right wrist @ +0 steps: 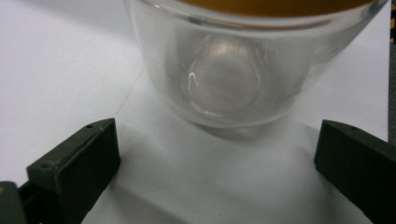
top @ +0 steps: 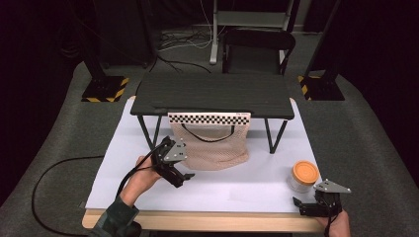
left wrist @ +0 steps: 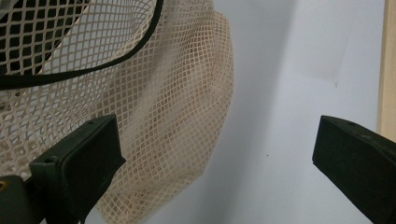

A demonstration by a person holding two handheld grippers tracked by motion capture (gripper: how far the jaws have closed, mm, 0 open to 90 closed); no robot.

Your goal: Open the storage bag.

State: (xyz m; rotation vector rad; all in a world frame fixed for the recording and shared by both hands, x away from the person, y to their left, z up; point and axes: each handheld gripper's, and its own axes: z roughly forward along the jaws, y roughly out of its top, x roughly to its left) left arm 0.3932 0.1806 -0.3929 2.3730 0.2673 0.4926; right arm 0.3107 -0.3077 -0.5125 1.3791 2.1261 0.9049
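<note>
A beige mesh bag (top: 212,145) with a black-trimmed mouth hangs from the front edge of a small black table (top: 212,94), under a checkered strip (top: 209,118). My left gripper (top: 180,165) is at the bag's lower left corner, open. In the left gripper view the bag (left wrist: 173,102) lies just past the left jaw, with nothing between the jaws. A clear jar (top: 302,177) with an orange lid stands at the right. My right gripper (top: 305,205) is open just in front of it. The jar (right wrist: 224,70) sits beyond the wide-apart jaws in the right gripper view.
Everything rests on a white board (top: 222,190) over a wooden tabletop whose edge (top: 197,219) runs along the front. The black table's legs (top: 148,133) stand on the board. A chair (top: 257,49) and stand bases (top: 104,89) are on the floor behind.
</note>
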